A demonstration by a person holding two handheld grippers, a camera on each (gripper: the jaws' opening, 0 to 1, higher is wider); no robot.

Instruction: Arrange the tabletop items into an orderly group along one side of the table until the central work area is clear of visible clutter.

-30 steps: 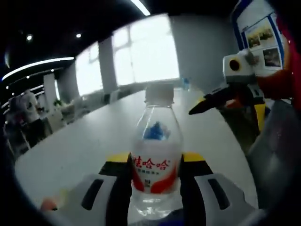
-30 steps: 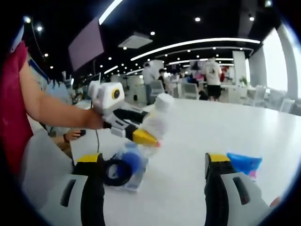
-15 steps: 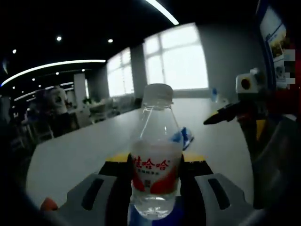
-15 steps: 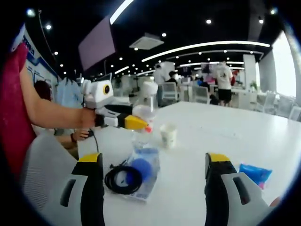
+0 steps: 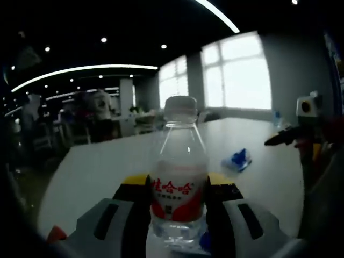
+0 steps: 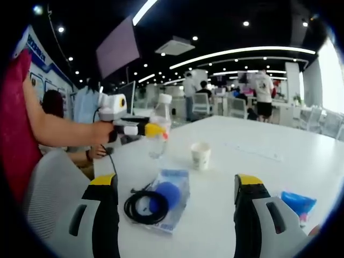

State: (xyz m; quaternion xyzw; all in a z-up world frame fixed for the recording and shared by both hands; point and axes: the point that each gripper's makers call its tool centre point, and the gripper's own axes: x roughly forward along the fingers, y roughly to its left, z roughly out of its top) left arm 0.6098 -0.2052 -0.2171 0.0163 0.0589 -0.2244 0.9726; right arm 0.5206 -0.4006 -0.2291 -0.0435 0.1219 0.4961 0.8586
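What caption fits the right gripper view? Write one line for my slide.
Left hand-held gripper holds a water bottle above the white table, beyond a paper cup and coiled black cable.

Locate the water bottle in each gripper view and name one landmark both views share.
Left gripper view: the water bottle stands centre frame, clamped between the left gripper fingers.
Right gripper view: the bottle sits upper left of centre, held above the table.
Shared landmark: the blue packet on the white table.
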